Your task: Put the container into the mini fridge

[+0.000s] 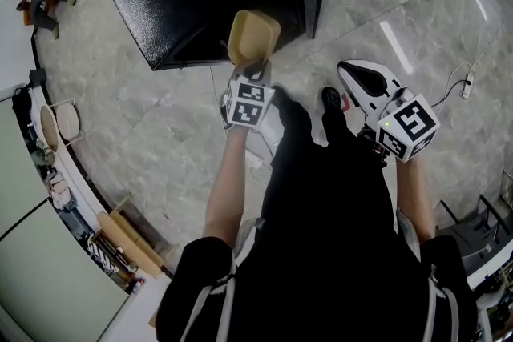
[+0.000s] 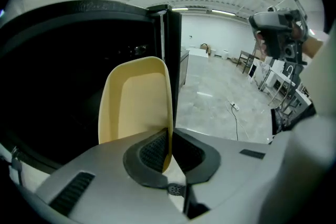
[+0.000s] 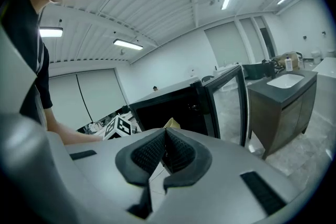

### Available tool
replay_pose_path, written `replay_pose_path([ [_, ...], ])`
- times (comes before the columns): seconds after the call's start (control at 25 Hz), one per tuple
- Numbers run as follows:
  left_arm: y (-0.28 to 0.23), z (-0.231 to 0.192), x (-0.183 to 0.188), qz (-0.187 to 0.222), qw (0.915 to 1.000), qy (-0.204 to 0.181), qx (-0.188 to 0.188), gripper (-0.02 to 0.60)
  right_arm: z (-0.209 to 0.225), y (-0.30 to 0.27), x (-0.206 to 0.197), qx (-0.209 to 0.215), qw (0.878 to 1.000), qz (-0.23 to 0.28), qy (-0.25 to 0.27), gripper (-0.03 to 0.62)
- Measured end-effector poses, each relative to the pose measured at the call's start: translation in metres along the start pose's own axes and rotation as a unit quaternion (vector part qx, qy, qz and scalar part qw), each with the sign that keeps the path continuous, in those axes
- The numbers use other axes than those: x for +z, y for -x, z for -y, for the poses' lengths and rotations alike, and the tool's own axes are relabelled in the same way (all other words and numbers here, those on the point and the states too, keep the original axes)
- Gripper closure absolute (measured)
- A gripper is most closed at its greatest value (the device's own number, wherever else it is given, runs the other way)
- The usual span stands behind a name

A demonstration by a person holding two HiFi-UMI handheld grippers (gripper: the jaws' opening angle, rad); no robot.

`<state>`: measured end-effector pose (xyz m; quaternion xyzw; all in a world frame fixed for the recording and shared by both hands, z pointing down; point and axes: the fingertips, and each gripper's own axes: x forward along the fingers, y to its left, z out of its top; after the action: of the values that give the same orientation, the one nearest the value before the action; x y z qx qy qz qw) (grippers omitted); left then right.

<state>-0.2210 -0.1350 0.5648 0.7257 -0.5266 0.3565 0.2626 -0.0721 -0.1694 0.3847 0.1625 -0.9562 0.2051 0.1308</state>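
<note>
Now we have the container (image 2: pixel 136 102) pinched by one thin side wall in the left gripper (image 2: pixel 169 152), whose jaws are almost together on it. It is held in the air just before the open mouth of the mini fridge (image 2: pixel 63 76). The right gripper (image 3: pixel 165 144) is closed on nothing. To do this well, we should carry the container in level, clear of the door (image 2: pixel 172 50) edge on its right, and set it down before letting go. The fridge's inside is black to us: no shelf shows.
</note>
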Motion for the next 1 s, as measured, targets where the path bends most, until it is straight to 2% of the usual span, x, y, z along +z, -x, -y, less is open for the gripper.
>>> replay_pose_path([
  [0.12, -0.029, -0.024, -0.008, -0.019, 0.9994, -0.026, 0.017, 0.545, -0.001, -0.006, -0.005, -0.021, 1.000, 0.004, -0.009, 0.576],
  [0.48, -0.092, -0.064, -0.024, -0.060, 0.9960, -0.065, 0.010, 0.545, -0.016, -0.025, -0.025, -0.061, 0.998, -0.005, -0.020, 0.576],
  [0.72, -0.136, -0.094, -0.026, -0.074, 0.9960, -0.044, 0.021, 0.545, -0.012, -0.025, -0.040, -0.078, 0.996, -0.011, -0.039, 0.576],
  [1.0, -0.168, -0.122, -0.032, -0.095, 0.9939, -0.041, 0.038, 0.544, -0.008, -0.026, -0.049, -0.087, 0.995, -0.022, -0.044, 0.576],
])
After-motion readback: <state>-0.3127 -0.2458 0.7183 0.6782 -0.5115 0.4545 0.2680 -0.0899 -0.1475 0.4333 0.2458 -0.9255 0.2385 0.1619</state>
